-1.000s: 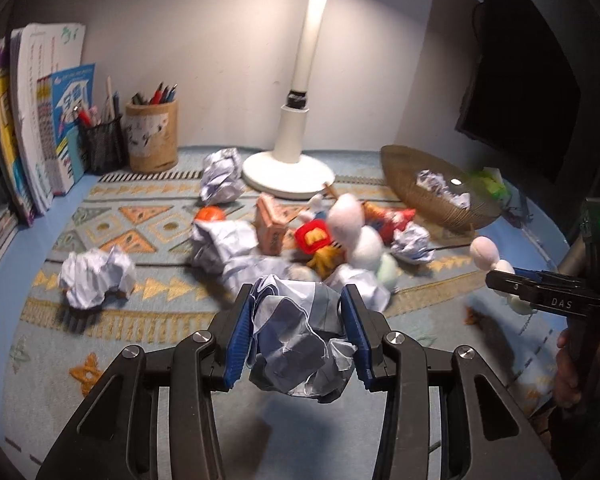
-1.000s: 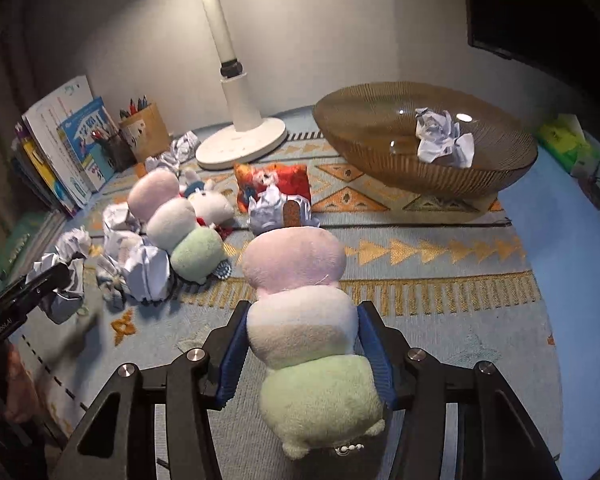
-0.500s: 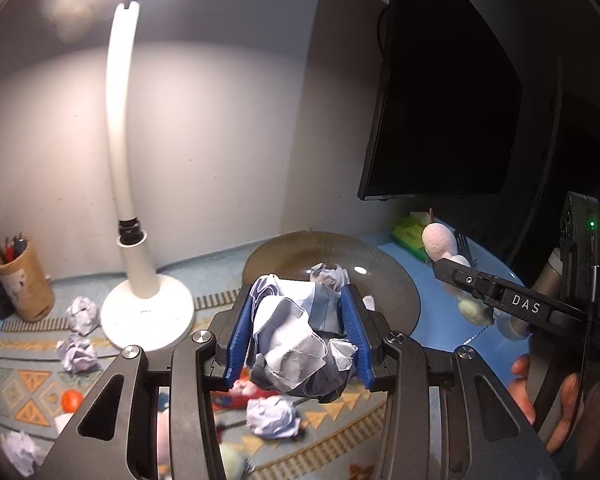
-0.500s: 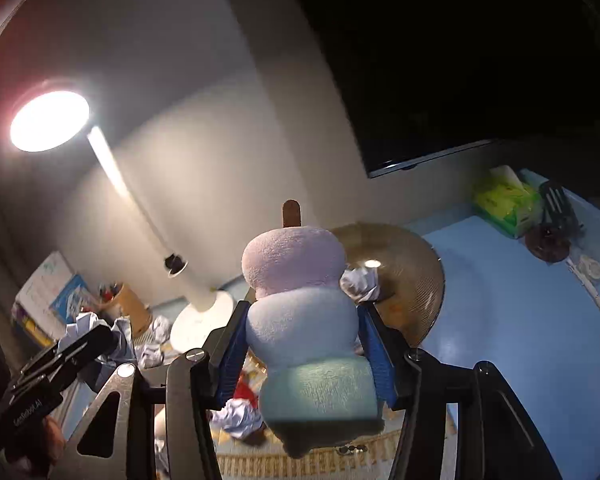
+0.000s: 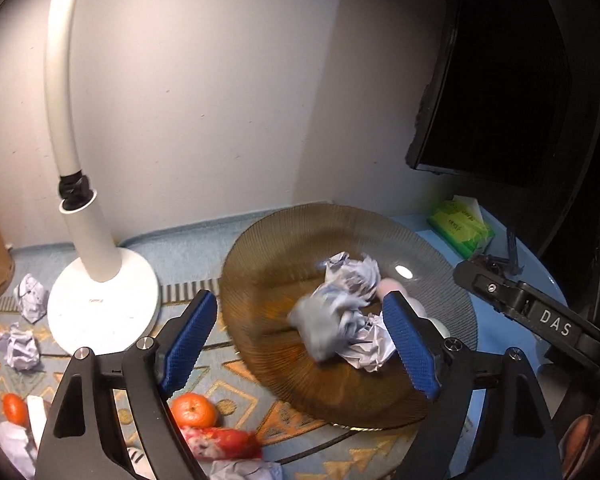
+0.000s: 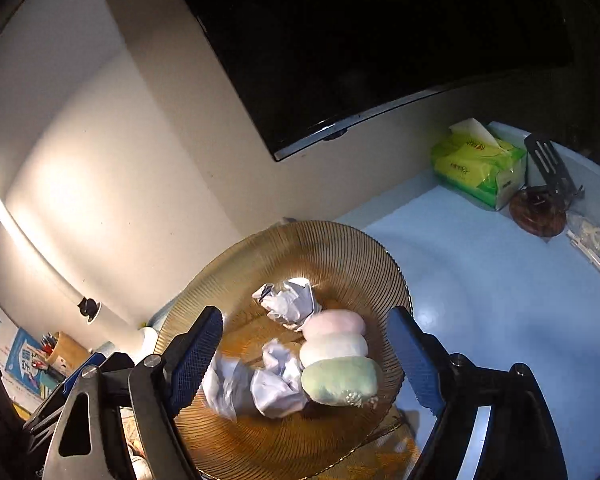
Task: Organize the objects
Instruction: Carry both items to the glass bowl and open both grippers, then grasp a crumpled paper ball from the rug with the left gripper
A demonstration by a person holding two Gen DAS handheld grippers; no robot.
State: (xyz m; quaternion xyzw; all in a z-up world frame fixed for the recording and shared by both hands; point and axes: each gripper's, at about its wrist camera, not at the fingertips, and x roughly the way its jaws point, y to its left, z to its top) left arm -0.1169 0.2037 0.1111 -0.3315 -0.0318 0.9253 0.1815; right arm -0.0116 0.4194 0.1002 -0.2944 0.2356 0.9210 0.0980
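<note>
A ribbed amber glass bowl (image 5: 268,276) (image 6: 340,252) sits on the patterned mat. My left gripper (image 5: 302,340) is open above it, and a crumpled paper ball (image 5: 324,322) (image 6: 236,384), blurred, drops into the bowl beside another paper ball (image 5: 354,270) (image 6: 288,300). My right gripper (image 6: 306,350) is open over the bowl too. The pink, white and green plush dango (image 6: 338,356) lies in the bowl, partly hidden in the left wrist view (image 5: 392,286).
A white lamp (image 5: 100,280) stands left of the bowl. Paper balls (image 5: 20,346), oranges (image 5: 192,408) and a red toy (image 5: 224,442) lie on the mat. A green tissue pack (image 6: 476,164), a dark monitor (image 6: 380,40) and small items (image 6: 538,212) are at the right.
Both grippers have opened over the bowl. The left let go of its paper ball and the right let go of the plush dango; both things are now in the bowl.
</note>
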